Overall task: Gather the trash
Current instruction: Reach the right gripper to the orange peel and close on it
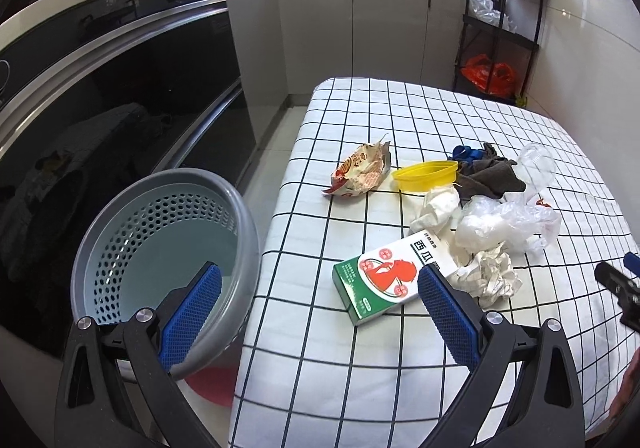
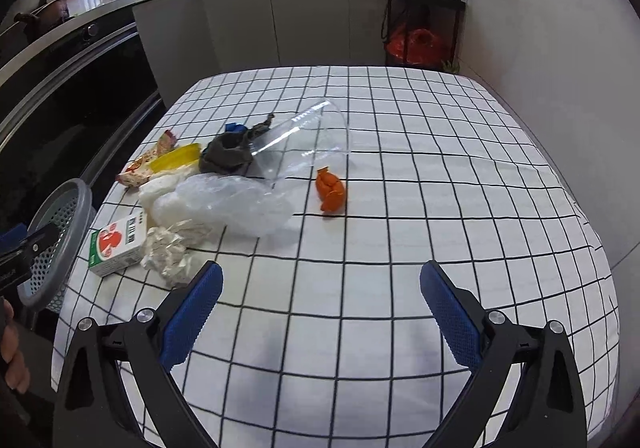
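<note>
Left wrist view — the open, empty left hand-held gripper (image 1: 318, 314) hangs nearest the box (image 1: 394, 278), which lies just ahead, its long axis slanting up-right.

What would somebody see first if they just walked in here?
Probably the trash pile on the left part of the checked cloth, with an orange wad lying apart to its right. A grey basket sits beside the table's left edge, with nothing visible inside.

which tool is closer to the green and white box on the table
Left. The left tool hovers right over the box, open. The right tool sits off to the box's right, past the crumpled paper.
</note>
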Tool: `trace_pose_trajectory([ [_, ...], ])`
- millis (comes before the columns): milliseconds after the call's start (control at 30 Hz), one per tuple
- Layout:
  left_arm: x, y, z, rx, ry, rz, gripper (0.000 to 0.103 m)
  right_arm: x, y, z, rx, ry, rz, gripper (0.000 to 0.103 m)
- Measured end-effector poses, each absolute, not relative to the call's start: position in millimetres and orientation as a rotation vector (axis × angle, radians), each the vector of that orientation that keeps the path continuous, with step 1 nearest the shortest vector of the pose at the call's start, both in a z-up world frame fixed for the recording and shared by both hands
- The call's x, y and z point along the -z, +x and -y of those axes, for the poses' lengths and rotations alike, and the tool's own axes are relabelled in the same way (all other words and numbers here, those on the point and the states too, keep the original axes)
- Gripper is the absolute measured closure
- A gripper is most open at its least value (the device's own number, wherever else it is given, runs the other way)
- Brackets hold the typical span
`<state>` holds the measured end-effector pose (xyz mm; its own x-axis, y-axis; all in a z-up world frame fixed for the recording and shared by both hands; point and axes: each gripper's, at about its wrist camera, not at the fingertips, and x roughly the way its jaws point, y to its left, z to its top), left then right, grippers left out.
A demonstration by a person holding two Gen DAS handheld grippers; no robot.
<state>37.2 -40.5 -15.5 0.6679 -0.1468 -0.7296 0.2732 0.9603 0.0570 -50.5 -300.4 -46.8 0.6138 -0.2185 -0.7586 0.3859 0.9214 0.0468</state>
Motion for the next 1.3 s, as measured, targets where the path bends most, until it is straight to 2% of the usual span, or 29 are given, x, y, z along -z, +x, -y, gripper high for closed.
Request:
trace_pose_trajectory([
  [533,47,56,55,0.286,0.164,-0.869,0.007,91,22,349,0.436,0.208,-0.916,0.008],
  [1067,57,68,60,0.287,0.17,-0.886,0.007,107,56,349,0.441,0.168,-0.942,0.011],
  [1100,58,69,59,0.286,0.169,-0.886,0.007,106,56,346,0.439,0.16,-0.94,0.012],
  [1200,58,68,57,0.279,0.169,-0.885,0.007,108,58,341,0.418,0.149,-0.958,0.038],
  [1233,58,68,56,0.28,0.167,-0.884,0.007,108,58,340,0.407,0.158,-0.954,0.041],
  [1300,57,67,55,0.284,0.164,-0.882,0.007,107,57,338,0.391,0.159,-0.955,0.062],
])
